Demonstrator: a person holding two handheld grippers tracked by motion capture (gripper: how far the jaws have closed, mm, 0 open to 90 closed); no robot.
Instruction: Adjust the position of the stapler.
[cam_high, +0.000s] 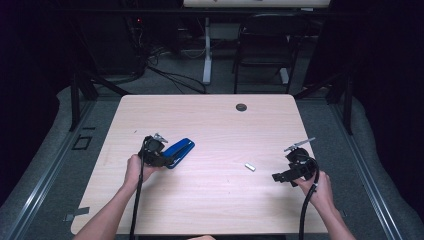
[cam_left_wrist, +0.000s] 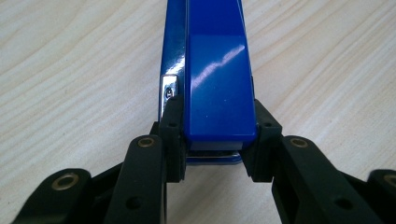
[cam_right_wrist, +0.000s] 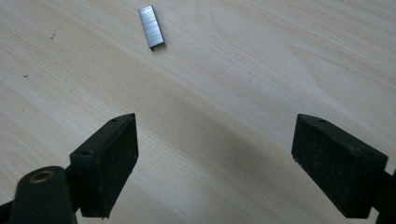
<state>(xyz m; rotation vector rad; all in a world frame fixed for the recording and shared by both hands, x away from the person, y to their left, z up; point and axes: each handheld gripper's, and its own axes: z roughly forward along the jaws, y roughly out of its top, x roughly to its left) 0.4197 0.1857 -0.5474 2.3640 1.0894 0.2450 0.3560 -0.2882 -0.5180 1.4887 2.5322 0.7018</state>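
High view: one blue stapler (cam_high: 179, 151) left of center on the tabletop (cam_high: 210, 120), left tongs (cam_high: 167, 161) clamped on it. One staple strip (cam_high: 250, 167) right of center, right tongs (cam_high: 278, 177) spread apart, holding nothing.

Between the right tongs (cam_right_wrist: 215, 154), whose jaws stand wide apart, bare pale wooden bench (cam_high: 210, 120) runs unobstructed to the small silver strip of staples (cam_right_wrist: 151, 26) ahead. The glossy blue stapler (cam_high: 179, 152) blocks the bench's left side, its rear end wedged between the left tongs (cam_left_wrist: 217, 144).
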